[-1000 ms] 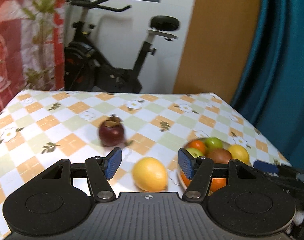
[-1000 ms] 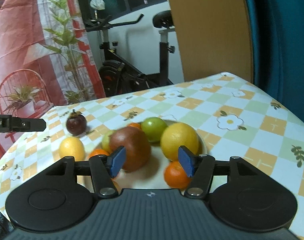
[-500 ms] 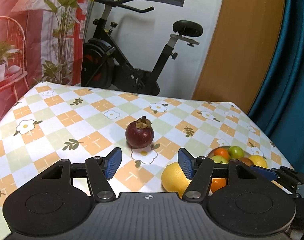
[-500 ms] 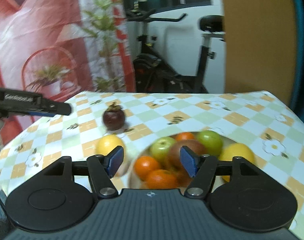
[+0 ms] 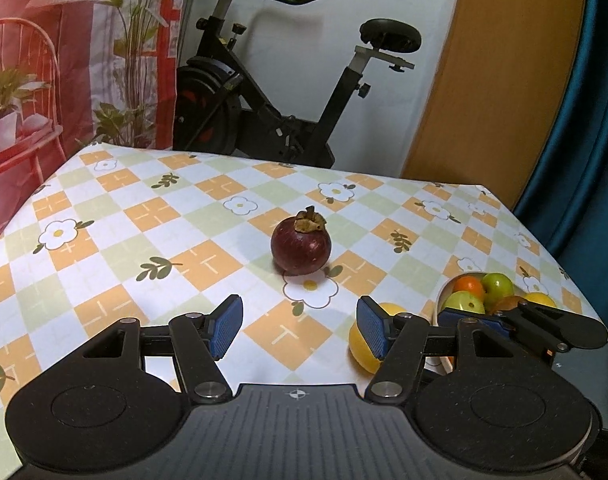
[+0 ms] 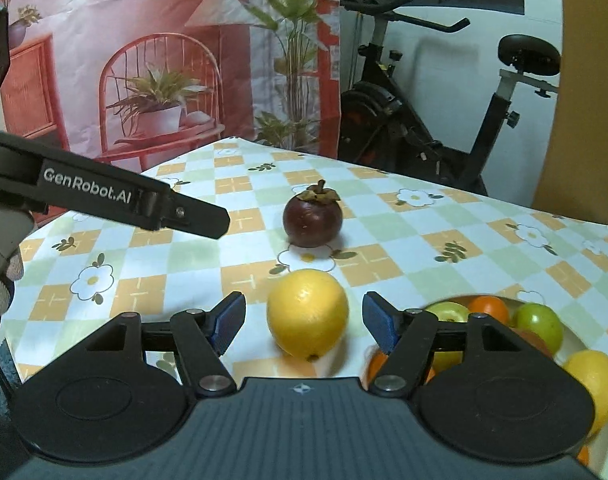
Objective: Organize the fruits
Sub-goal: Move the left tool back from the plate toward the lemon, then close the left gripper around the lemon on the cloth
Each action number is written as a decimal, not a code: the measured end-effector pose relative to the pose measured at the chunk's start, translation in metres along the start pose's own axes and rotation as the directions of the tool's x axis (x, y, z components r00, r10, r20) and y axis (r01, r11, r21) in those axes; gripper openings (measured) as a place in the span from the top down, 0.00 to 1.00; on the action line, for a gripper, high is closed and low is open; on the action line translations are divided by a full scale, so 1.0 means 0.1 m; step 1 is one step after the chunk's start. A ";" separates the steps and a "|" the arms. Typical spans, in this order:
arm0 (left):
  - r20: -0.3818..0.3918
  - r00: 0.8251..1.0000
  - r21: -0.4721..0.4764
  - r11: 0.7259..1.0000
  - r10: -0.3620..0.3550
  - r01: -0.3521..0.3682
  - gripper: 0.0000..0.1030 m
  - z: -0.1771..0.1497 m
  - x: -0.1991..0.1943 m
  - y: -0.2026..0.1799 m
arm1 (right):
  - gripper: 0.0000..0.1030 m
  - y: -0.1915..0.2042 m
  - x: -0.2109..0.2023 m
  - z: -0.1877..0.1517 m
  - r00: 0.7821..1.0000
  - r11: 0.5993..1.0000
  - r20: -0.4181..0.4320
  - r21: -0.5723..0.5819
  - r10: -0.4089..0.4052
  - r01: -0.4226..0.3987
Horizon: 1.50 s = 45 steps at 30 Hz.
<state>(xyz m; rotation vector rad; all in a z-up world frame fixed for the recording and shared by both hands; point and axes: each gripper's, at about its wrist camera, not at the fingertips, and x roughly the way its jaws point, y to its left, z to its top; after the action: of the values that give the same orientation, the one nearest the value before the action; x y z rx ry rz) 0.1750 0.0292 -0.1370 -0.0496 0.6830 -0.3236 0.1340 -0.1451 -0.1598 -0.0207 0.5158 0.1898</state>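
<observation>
A dark purple mangosteen (image 5: 301, 245) stands on the chequered tablecloth, straight ahead of my left gripper (image 5: 300, 328), which is open and empty a short way before it. A yellow lemon (image 6: 307, 312) lies on the cloth between the tips of my right gripper (image 6: 304, 322). Gaps show on both sides of the lemon, so the pads do not touch it. A white bowl (image 6: 572, 346) at the right holds several oranges, green fruits and a lemon. In the left wrist view the lemon (image 5: 358, 346) is partly hidden behind my finger, beside the bowl (image 5: 440, 300).
The table's far edge (image 5: 264, 160) drops off toward an exercise bike (image 5: 264, 112). A red printed backdrop (image 6: 144, 80) hangs at the left and a teal curtain (image 5: 576, 140) at the right. One finger of the left gripper (image 6: 124, 196) reaches over the table's left side.
The right gripper swung left from over the bowl to the loose lemon, and its jaws widened a little. The left gripper shifted from the lemon to face the mangosteen.
</observation>
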 end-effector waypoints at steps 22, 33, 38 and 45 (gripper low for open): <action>-0.108 0.964 -0.153 0.963 -0.242 0.224 0.36 0.01 0.48 0.03 | 0.33 -0.05 0.34 0.02 0.997 1.000 -0.071 0.010 0.000 0.001; -0.153 0.952 -0.125 0.961 -0.266 0.248 0.37 -0.06 0.67 -0.05 | 0.32 -0.07 0.32 -0.05 0.997 0.999 -0.074 0.020 0.032 -0.031; -0.137 0.955 -0.148 0.959 -0.262 0.242 0.37 -0.05 0.68 0.02 | 0.32 -0.07 0.33 -0.05 0.996 0.999 -0.075 0.023 0.043 -0.041; -0.124 0.954 -0.215 0.946 -0.273 0.243 0.37 -0.06 0.67 0.16 | 0.43 -0.07 0.39 -0.04 0.997 0.999 -0.076 0.019 0.034 -0.033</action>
<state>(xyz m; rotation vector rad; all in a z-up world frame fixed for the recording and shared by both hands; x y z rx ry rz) 0.2243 0.0242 -0.1845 -0.3088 0.8611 -0.5151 0.1672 -0.1458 -0.1825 -0.0017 0.5938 0.2178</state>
